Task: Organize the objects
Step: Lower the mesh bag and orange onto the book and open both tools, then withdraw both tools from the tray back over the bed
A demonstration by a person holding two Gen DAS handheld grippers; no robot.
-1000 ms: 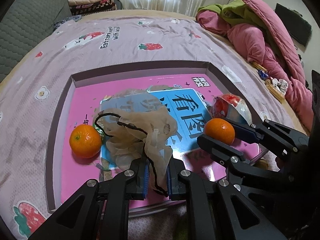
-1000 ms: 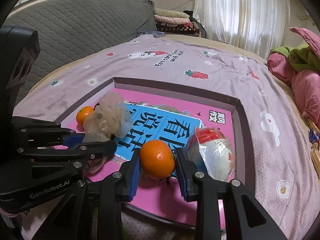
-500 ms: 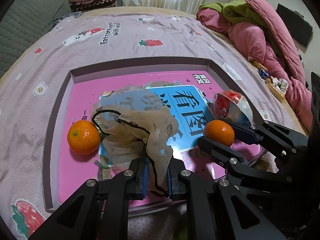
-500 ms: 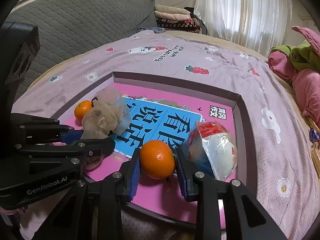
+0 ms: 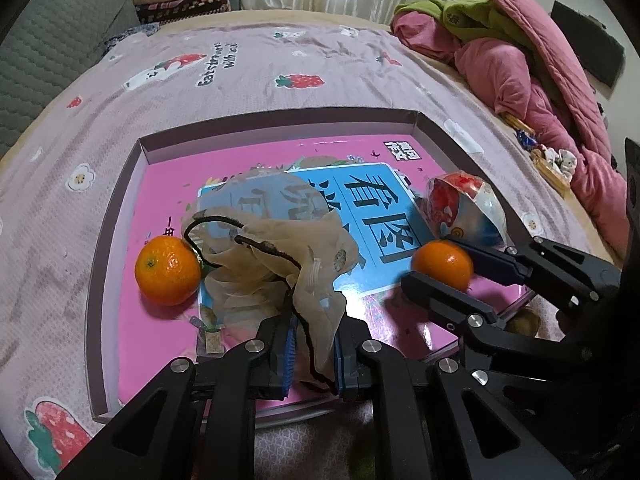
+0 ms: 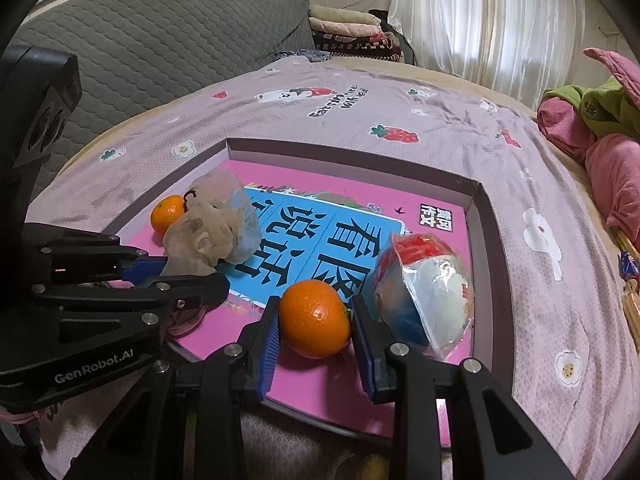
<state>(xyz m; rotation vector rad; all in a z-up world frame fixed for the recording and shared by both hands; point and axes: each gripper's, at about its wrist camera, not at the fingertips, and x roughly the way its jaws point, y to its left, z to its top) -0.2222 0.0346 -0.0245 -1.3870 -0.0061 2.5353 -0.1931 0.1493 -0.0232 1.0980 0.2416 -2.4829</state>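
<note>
Nothing changed over the last second: left gripper (image 5: 312,354) jaws still pinched nearly shut on the gauze drawstring pouch (image 5: 276,264), right gripper (image 6: 316,336) jaws still part open and clamped on a tangerine (image 6: 314,318), both low centre of frame over the pink tray (image 5: 132,184). Read as a pause before bagging the fruit. Around: second tangerine (image 5: 168,270) left of pouch, wrapped snack packet (image 6: 424,296) crowding right jaw, bedspread (image 5: 248,80) beyond.

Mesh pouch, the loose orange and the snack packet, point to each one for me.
Mesh pouch (image 5: 280,256), left wrist view, crumpled fabric middle.
Loose orange (image 5: 167,270), left wrist view, peel centre.
Snack packet (image 6: 426,296), right wrist view, white front.
</note>
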